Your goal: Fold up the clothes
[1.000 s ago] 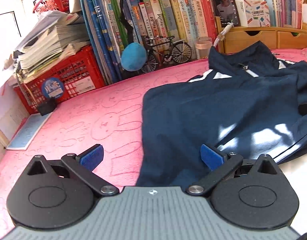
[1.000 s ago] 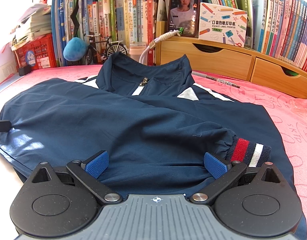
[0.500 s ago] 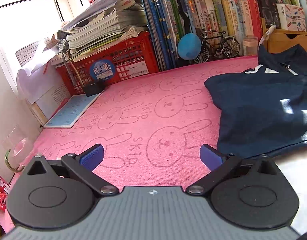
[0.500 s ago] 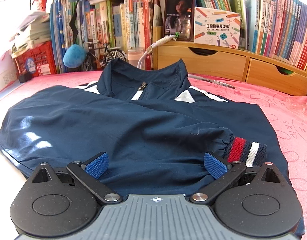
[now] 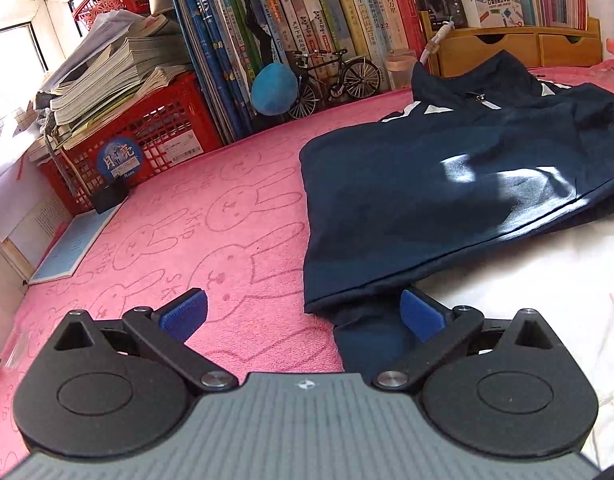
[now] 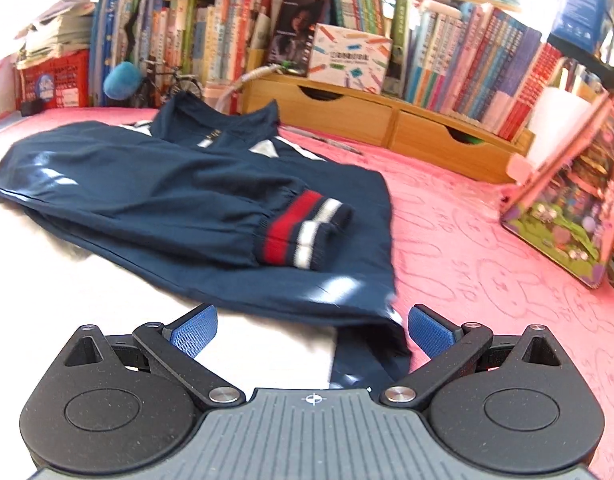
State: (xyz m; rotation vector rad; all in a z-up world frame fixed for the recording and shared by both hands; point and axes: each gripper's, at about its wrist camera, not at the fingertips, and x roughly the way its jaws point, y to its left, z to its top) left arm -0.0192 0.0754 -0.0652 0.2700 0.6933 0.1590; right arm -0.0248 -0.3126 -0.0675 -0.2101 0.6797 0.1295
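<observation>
**Jacket fold: both grippers lined up at the hem corners**

Jacket (image 5: 447,184) is lying flat on the pink bunny blanket (image 5: 211,216), collar towards the bookshelf (image 6: 467,60), with one sleeve already crossed over the front so its striped cuff (image 6: 303,232) sits on the body panel. Near hem hangs slightly past the blanket edge onto something white.

Left gripper (image 5: 303,314) is spread wide with nothing in it, parked right at the jacket's lower corner on the red-crate (image 5: 147,136) side. Navy fabric reaches in between the pads, just beside the inner one. Right gripper (image 6: 311,330) is likewise wide apart and empty, at the opposite hem corner; a tail of fabric lies between its fingers. That view is a bit smeared, so I can't tell whether either pad is touching cloth.

My guess is the step is pinching both hem corners to fold the bottom up towards the collar. Tips:
- get both layers inside the pads, not just the top one
- close both sides evenly
- lift low so the cuff doesn't slide off
</observation>
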